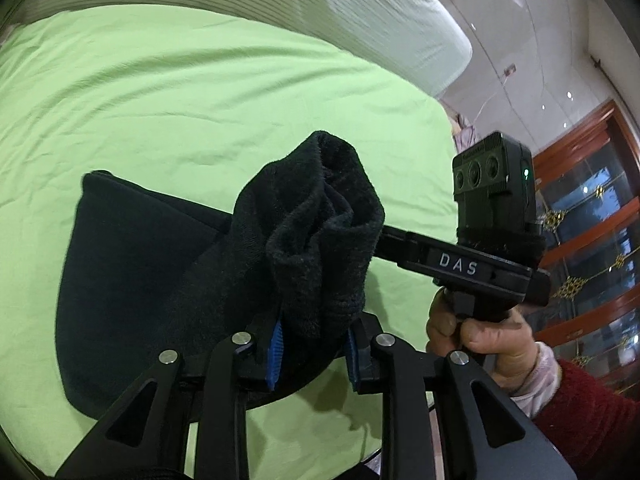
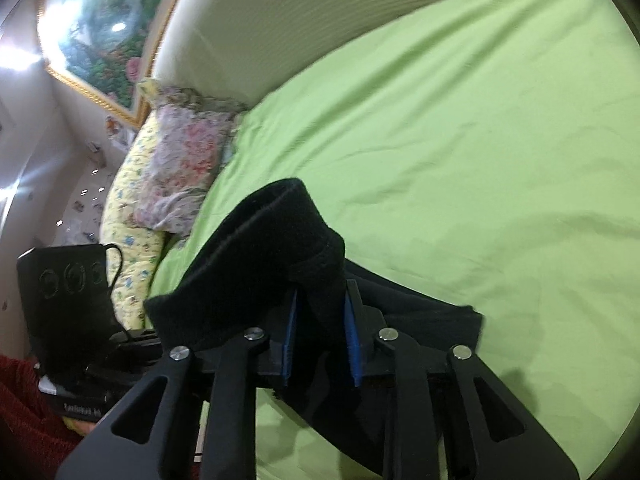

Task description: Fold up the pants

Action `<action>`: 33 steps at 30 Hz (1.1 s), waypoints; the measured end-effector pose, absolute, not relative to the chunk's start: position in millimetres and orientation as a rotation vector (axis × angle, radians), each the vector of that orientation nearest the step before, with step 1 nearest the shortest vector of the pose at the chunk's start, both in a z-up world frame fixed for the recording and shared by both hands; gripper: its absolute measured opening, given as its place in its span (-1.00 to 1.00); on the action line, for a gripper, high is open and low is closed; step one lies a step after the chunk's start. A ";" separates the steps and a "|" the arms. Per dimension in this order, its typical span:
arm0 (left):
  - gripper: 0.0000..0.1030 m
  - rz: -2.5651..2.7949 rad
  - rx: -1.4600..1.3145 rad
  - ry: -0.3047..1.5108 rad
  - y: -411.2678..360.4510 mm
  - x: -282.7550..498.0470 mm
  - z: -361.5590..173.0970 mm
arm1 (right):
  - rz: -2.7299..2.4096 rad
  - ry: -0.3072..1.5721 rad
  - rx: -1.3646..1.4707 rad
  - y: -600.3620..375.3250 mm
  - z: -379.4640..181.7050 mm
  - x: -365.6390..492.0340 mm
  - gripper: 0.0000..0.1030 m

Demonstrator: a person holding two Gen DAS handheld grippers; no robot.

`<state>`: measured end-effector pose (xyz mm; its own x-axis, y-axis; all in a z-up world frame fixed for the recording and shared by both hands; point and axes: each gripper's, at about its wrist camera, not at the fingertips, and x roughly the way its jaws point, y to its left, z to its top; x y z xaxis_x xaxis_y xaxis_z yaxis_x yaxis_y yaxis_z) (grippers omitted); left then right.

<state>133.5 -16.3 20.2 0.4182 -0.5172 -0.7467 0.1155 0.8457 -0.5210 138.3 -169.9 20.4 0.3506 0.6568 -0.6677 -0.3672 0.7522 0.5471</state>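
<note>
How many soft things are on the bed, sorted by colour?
Black: 1, the pants, bunched between the fingers of both grippers.
Green: 1, the sheet.
Flowery: 2, a pink-flowered pillow on a yellow-flowered pillow.
Total: 4

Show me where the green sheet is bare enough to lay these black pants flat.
Bare: the wide stretch of light green bedsheet beyond the black fleece pants, up to the pale ribbed headboard. Crowded: the edge with the floral pillows.
</note>
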 end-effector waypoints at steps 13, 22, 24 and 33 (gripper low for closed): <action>0.20 -0.511 -0.412 1.160 -51.9 154.5 5.7 | 0.401 1.014 0.384 -220.2 14.6 113.9 -0.29; 0.31 -0.515 -0.506 1.123 -25.7 154.2 23.4 | 0.267 0.989 0.405 -234.1 26.6 93.4 0.11; 0.31 -0.494 -0.515 1.112 -17.0 155.9 27.4 | 0.266 0.971 0.413 -233.8 30.9 90.6 0.18; 0.38 -0.373 -0.559 1.087 30.0 155.5 25.7 | 0.245 0.907 0.375 -212.7 48.3 78.8 0.34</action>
